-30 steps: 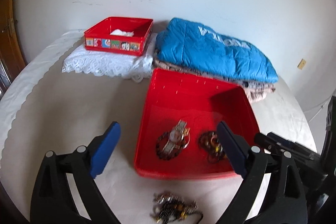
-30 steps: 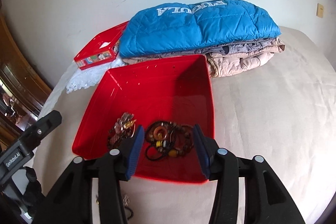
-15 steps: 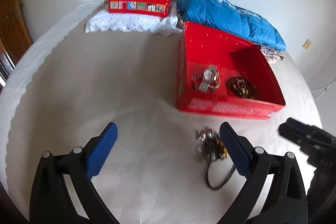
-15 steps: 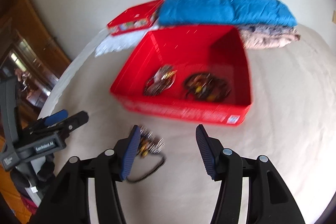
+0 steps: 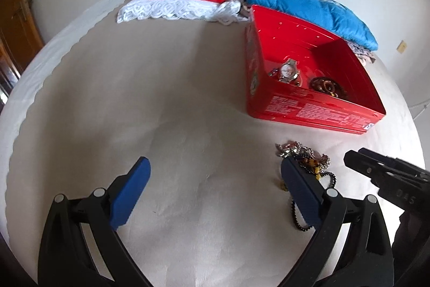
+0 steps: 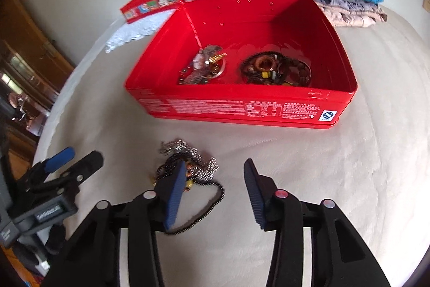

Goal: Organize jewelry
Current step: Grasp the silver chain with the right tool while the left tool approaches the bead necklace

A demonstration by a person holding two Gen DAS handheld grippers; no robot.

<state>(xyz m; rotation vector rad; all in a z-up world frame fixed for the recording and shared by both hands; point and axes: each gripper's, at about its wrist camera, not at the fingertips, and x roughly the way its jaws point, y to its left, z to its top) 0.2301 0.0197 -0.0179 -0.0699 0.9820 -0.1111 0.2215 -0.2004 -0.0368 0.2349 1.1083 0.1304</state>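
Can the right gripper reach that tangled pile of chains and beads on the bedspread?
Probably yes: the right gripper is open, the tangled pile of chains and beads lies uncovered by its left fingertip.

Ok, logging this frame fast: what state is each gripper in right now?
Left gripper: open, holding nothing.
Right gripper: open, holding nothing, above the jewelry pile on the bed.

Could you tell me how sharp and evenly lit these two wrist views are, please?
Left wrist view: sharp, soft daylight, strong fisheye bending of the bed edge. Right wrist view: slight blur on the jewelry pile and left claw; glare on the red box floor; dark corners in both.
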